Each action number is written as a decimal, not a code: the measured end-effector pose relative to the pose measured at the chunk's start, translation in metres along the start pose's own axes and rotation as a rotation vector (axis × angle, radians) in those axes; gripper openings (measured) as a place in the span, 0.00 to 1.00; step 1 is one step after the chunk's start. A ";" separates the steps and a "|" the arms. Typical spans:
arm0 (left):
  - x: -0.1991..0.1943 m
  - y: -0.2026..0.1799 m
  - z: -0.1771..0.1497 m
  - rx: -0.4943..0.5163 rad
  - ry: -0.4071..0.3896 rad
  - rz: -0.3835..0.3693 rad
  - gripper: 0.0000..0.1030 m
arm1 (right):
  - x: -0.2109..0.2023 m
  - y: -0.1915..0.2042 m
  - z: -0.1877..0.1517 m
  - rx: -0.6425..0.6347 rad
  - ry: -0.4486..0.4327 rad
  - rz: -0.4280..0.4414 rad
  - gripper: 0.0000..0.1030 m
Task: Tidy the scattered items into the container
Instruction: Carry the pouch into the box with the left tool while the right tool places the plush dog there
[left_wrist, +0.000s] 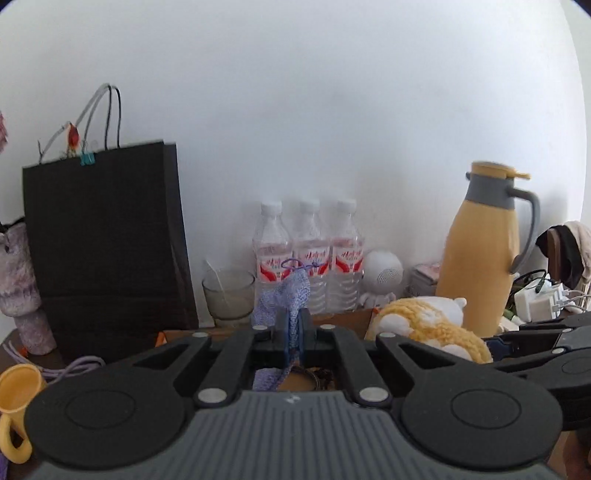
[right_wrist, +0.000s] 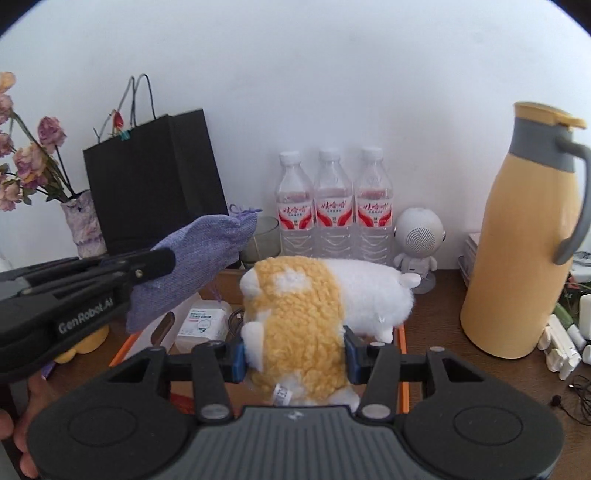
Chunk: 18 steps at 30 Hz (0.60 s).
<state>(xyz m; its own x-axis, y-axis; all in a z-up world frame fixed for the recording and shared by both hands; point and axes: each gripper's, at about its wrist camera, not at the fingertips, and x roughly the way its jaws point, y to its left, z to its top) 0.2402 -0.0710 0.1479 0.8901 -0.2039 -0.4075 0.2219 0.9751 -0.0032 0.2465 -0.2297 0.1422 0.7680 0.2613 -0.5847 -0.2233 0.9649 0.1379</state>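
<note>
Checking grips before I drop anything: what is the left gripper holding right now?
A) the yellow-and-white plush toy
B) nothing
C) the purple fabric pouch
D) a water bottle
C: the left gripper is shut on the purple fabric pouch, while the right gripper clamps the plush toy.

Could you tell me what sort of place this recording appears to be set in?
Most likely a lived-in room at home, at a cluttered wooden table against a white wall. A yellow thermos jug, three bottles of water, a vase of dried flowers and a plugged-in power strip suggest it.
</note>
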 end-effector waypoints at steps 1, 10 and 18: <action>0.016 0.003 -0.003 -0.021 0.043 -0.014 0.06 | 0.015 -0.002 0.005 -0.002 0.035 -0.004 0.46; 0.097 0.023 -0.048 -0.113 0.260 -0.006 0.12 | 0.109 -0.009 -0.001 -0.010 0.253 -0.058 0.46; 0.078 0.035 -0.048 -0.151 0.281 -0.009 0.57 | 0.096 -0.019 0.001 0.048 0.280 -0.077 0.60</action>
<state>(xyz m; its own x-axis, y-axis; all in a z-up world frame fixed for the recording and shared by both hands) 0.2985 -0.0484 0.0717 0.7388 -0.2012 -0.6432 0.1491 0.9795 -0.1352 0.3252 -0.2225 0.0848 0.5847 0.1764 -0.7919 -0.1364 0.9836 0.1183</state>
